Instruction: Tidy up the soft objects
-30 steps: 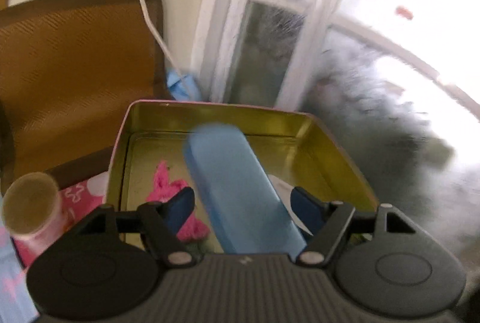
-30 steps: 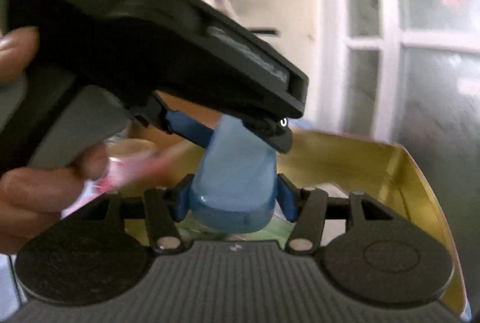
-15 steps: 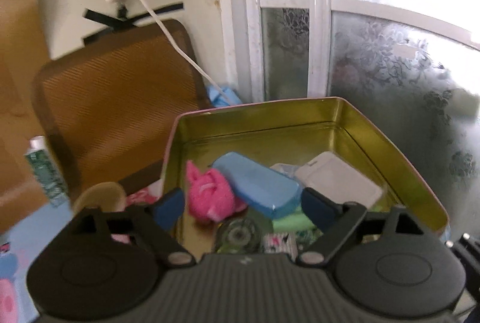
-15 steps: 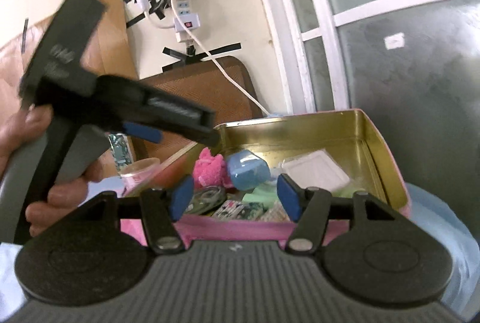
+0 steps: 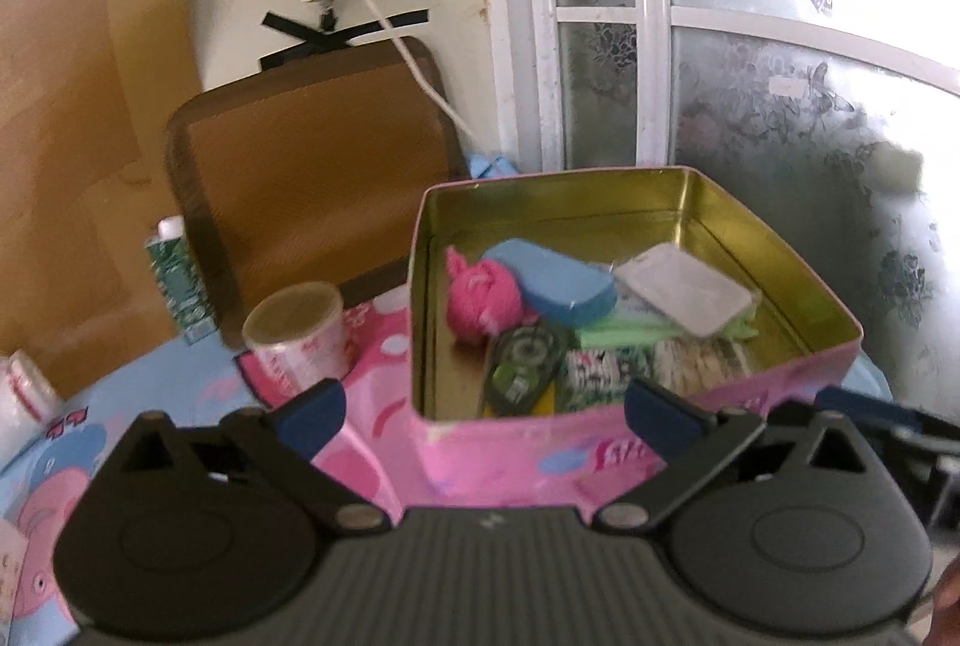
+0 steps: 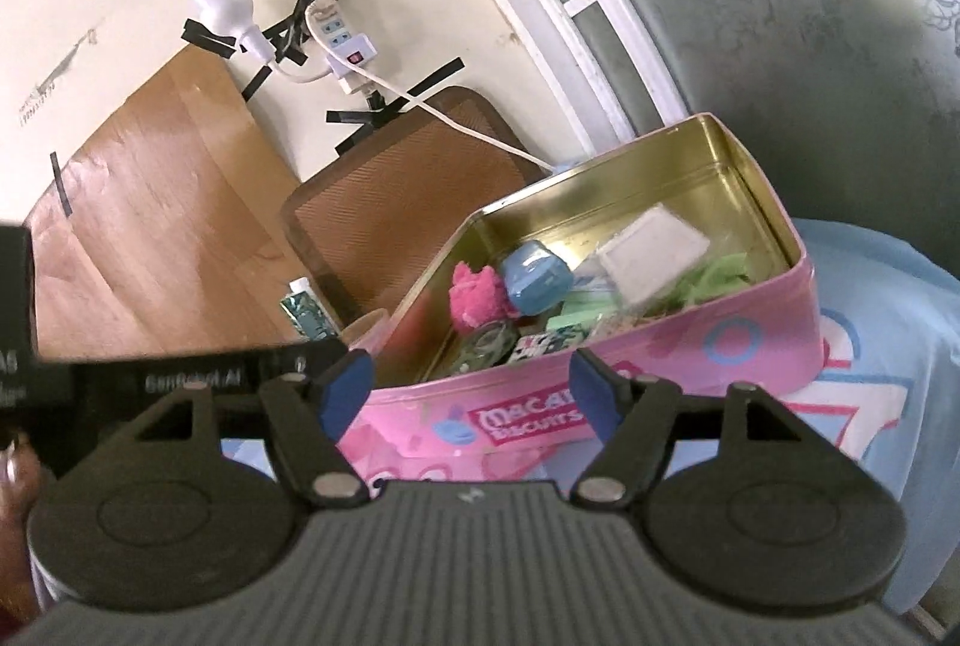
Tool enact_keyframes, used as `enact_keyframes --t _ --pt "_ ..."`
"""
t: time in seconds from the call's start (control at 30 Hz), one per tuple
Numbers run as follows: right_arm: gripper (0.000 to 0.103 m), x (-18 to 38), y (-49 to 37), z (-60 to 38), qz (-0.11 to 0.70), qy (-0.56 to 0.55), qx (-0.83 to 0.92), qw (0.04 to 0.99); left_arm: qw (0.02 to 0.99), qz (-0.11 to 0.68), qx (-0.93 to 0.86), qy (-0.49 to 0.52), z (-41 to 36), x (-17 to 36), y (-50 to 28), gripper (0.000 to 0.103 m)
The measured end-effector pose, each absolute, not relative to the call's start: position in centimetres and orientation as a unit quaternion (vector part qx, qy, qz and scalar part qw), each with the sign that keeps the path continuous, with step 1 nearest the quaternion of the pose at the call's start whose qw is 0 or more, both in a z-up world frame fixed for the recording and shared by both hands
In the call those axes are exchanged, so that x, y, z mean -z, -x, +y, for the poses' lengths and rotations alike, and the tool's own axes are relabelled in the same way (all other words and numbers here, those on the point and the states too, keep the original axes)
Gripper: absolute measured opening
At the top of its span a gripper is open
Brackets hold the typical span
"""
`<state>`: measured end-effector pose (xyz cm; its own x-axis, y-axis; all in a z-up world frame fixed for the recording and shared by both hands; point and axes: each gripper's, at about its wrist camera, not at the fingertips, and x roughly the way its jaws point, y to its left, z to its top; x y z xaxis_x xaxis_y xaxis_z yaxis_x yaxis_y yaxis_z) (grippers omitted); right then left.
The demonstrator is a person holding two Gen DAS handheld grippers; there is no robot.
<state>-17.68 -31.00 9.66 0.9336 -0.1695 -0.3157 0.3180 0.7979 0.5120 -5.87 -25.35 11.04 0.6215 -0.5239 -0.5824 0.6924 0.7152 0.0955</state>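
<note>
A pink tin with a gold inside (image 5: 636, 442) (image 6: 690, 346) stands open on the table. In it lie a blue soft block (image 5: 549, 283) (image 6: 534, 274), a pink fluffy toy (image 5: 480, 301) (image 6: 474, 298), a white flat pack (image 5: 684, 295) (image 6: 651, 253), green pieces (image 5: 624, 334) and a tape dispenser (image 5: 519, 364). My left gripper (image 5: 483, 418) is open and empty, in front of the tin. My right gripper (image 6: 471, 394) is open and empty, also in front of the tin.
A paper cup (image 5: 297, 331) stands left of the tin on a pink and blue cartoon cloth (image 5: 180, 406). A brown chair back (image 5: 312, 153) and a wooden board (image 5: 78, 135) stand behind. A white cable (image 5: 408, 63) hangs from a wall socket. Frosted windows are at right.
Both grippers let go of the blue block, which now lies in the tin. Both have pulled back and up from the tin and stand open.
</note>
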Motion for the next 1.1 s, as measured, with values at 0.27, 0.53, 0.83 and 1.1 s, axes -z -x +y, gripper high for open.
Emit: enact_keyframes --t 0.27,0.53,0.83,1.1 --pt "0.092 -9.8 18.2 -29.1 0.134 -0.306 0.13 0.934 0.882 0.296 0.326 -0.166 -22.1 -9.0 7.4 0.103" --pt "0.095 -10.2 18.4 -28.2 0.128 -0.315 0.128 0.932 0.884 0.293 0.315 -0.182 -20.7 -8.0 8.3 0.103" --pt "0.095 -10.2 18.5 -28.6 0.128 -0.316 0.13 0.931 0.875 0.314 0.32 -0.185 -20.7 -7.7 8.2 0.103" --pt "0.095 -10.0 18.8 -29.0 0.125 -0.321 0.134 0.929 0.876 0.309 0.309 -0.205 -21.3 -7.5 8.6 0.103"
